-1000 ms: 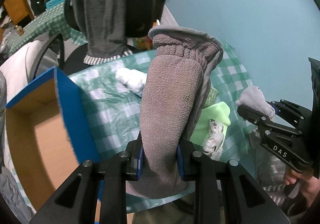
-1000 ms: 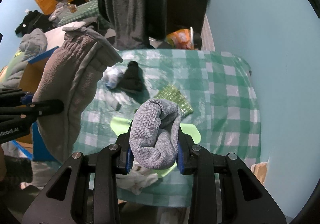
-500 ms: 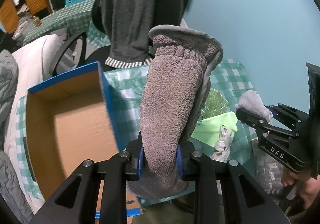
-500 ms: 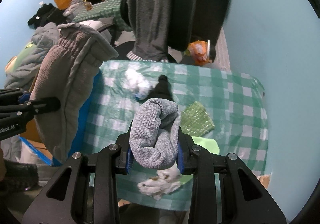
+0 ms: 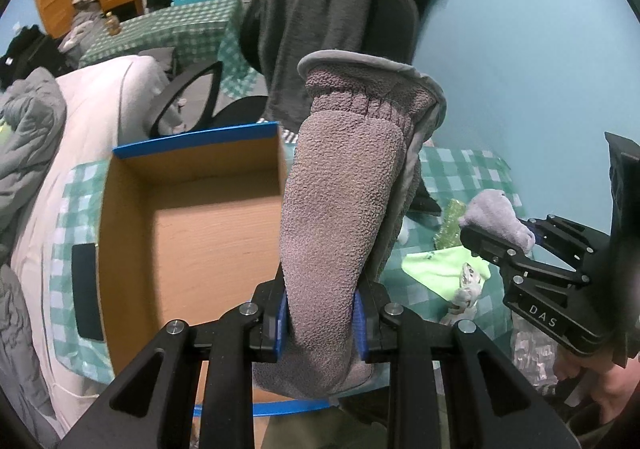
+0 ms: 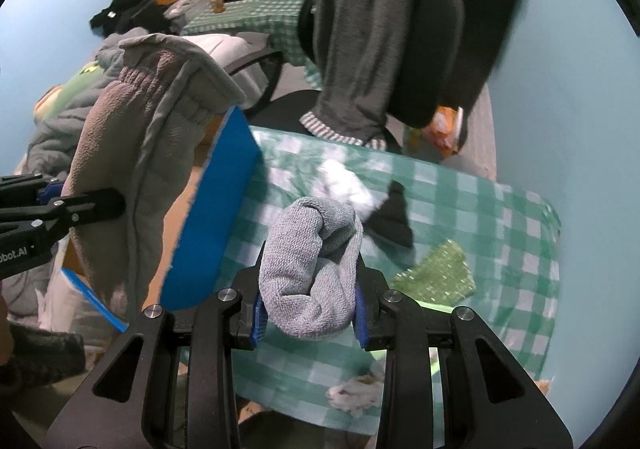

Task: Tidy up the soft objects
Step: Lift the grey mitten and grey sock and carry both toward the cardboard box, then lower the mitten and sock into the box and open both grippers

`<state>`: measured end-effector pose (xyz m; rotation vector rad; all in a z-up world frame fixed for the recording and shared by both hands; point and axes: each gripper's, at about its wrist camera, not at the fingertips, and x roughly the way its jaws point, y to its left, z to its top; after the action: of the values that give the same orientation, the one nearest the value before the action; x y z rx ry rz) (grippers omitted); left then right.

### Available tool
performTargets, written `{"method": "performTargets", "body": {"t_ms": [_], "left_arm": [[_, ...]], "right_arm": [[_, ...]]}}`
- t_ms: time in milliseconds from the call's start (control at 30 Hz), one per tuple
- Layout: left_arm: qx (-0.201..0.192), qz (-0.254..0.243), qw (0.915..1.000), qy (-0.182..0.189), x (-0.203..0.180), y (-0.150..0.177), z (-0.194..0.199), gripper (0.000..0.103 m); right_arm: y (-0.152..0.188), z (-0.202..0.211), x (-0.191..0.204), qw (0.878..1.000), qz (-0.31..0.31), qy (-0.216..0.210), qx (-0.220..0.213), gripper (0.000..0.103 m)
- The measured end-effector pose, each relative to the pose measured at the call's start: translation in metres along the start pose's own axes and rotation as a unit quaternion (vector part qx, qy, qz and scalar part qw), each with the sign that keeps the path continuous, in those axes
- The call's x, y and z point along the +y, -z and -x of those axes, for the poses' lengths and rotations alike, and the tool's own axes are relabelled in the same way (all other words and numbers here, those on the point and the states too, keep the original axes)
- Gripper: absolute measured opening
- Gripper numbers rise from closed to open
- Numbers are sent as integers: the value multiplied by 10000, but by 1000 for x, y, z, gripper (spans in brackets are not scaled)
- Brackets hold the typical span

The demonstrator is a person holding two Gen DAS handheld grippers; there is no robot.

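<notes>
My left gripper (image 5: 320, 321) is shut on a grey-brown fleece mitten (image 5: 340, 189) that stands upright between the pads; the mitten also shows at the left of the right wrist view (image 6: 132, 153). My right gripper (image 6: 308, 313) is shut on a rolled light grey sock (image 6: 312, 269), held above the checked table; the sock also shows in the left wrist view (image 5: 496, 213). An open cardboard box with blue edges (image 5: 192, 217) lies just left of the mitten; its blue wall also shows in the right wrist view (image 6: 220, 217).
On the green checked tablecloth (image 6: 500, 209) lie a white bundle (image 6: 348, 185), a black item (image 6: 392, 217), a green glittery cloth (image 6: 436, 277), a lime cloth (image 5: 436, 269) and a crumpled white piece (image 6: 356, 393). A black chair draped with a dark towel (image 5: 316, 25) stands behind.
Both grippers have swung left with their loads. The box has come further into the left wrist view, now directly beside the mitten. Both grips are unchanged.
</notes>
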<state>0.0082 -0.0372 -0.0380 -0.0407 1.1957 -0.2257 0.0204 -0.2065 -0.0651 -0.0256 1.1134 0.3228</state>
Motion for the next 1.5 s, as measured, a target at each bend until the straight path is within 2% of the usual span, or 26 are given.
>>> {"method": "performTargets", "body": {"t_ms": [467, 767, 1167, 1500], "left_arm": [[-86, 512, 9982, -303, 57, 19, 15, 25], [15, 801, 9953, -546, 98, 27, 12, 25], [221, 999, 9920, -742, 141, 33, -1, 26], [501, 1030, 9897, -857, 159, 35, -18, 26]], "right_arm": [[-27, -22, 70, 9977, 560, -387, 66, 32], [-39, -38, 113, 9948, 821, -574, 165, 32], [-52, -71, 150, 9922, 950, -723, 347, 32], [-54, -92, 164, 9912, 899, -767, 598, 32]]}}
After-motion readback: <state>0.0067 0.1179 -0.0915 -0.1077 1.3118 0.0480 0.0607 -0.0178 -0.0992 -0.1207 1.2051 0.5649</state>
